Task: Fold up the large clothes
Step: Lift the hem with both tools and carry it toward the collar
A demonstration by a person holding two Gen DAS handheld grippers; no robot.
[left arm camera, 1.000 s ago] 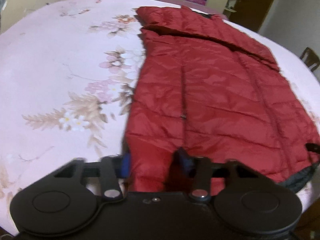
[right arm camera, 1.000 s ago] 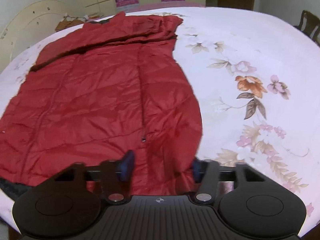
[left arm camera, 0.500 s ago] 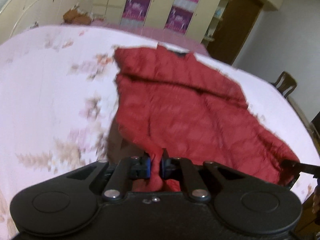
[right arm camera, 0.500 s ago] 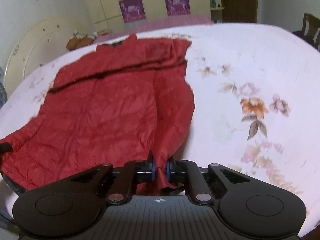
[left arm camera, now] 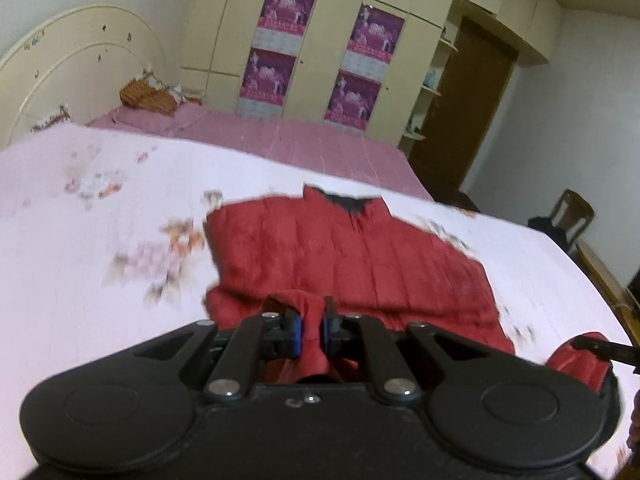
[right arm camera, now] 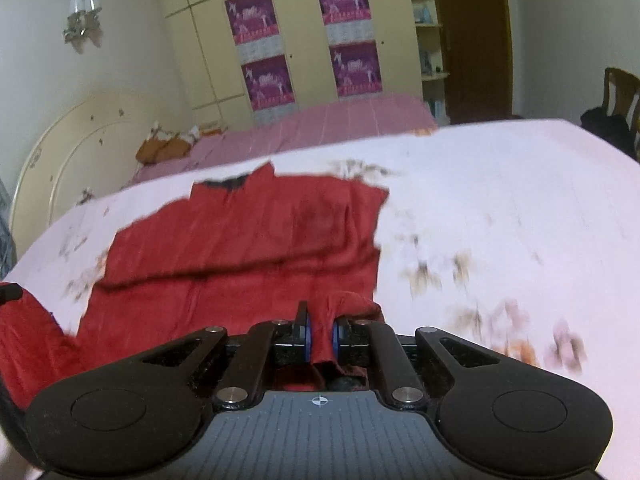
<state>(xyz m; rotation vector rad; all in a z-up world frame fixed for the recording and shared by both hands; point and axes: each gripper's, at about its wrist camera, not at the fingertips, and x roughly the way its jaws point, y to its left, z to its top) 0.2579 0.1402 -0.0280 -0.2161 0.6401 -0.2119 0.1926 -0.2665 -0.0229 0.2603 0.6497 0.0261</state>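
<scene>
A red quilted jacket (left arm camera: 360,264) lies on a white floral bedsheet (left arm camera: 80,280), its dark collar at the far end. My left gripper (left arm camera: 311,330) is shut on a bunch of its near hem and holds it raised. In the right wrist view the jacket (right arm camera: 248,248) shows again, and my right gripper (right arm camera: 320,336) is shut on the other corner of the hem. The lifted near part hangs folded toward the collar. The right gripper with red cloth shows at the left wrist view's right edge (left arm camera: 588,346).
The sheet (right arm camera: 520,208) spreads wide on both sides of the jacket. Beyond it lies a pink bed cover (left arm camera: 280,136) with a wicker basket (left arm camera: 148,98). Cream wardrobes with purple posters (left arm camera: 280,48) stand behind. A wooden chair (left arm camera: 572,216) stands at the right.
Both grippers closed on the jacket's near hem corners, then lifted it and carried it forward toward the collar. The jacket now looks much shorter, and both views are tilted up.
</scene>
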